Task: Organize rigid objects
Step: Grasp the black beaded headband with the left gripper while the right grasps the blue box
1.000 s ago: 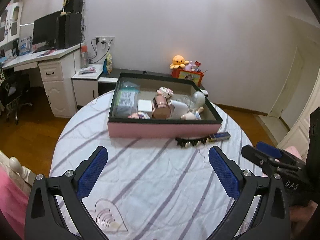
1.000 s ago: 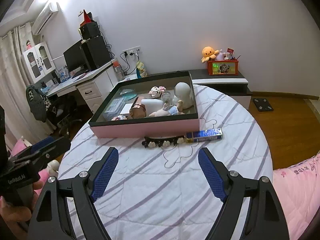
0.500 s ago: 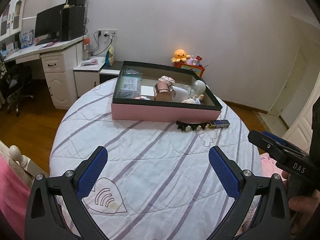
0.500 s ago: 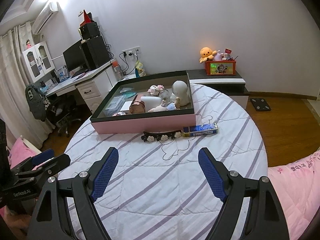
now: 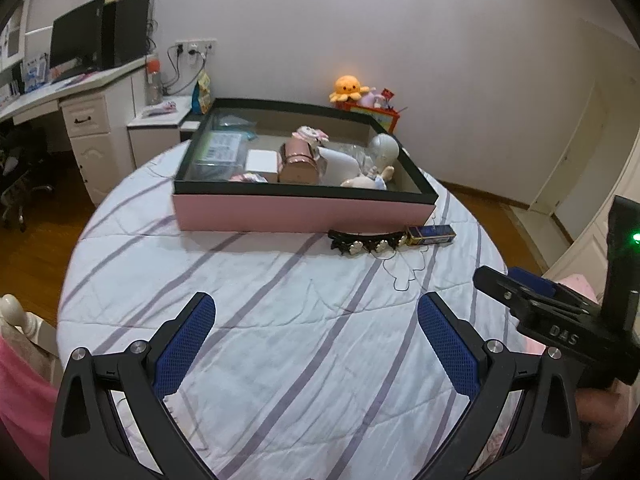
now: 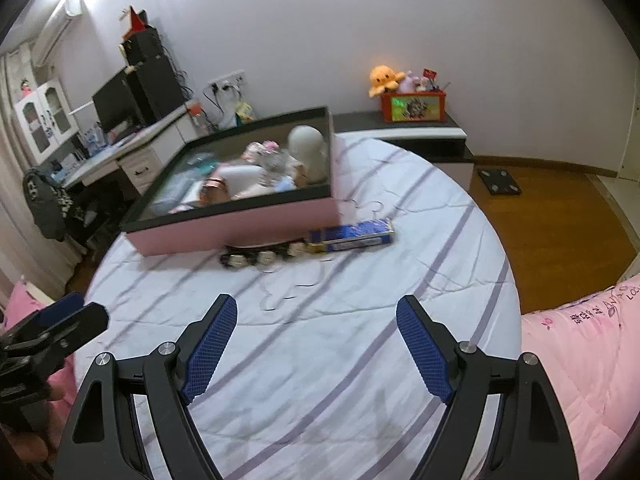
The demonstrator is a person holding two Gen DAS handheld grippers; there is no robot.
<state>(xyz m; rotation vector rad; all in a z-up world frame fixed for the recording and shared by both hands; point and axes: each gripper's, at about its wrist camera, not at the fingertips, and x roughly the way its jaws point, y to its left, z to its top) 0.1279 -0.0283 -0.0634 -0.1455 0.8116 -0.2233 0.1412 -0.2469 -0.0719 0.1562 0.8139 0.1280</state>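
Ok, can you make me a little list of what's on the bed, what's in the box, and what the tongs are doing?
surface: round bed with a striped white cover
box: pink sides, dark rim, open top, on the far part of the bed
in box: white head, pink case, small toys and packets
outside box: black hair clip and blue pack, end to end in front of the box
left tongs: open, empty, above the cover
right tongs: open, empty, above the cover

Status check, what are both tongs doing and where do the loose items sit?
Left tongs open, empty. Right tongs open, empty. Hair clip and blue box on bedspread, before pink tray. Path unobstructed.
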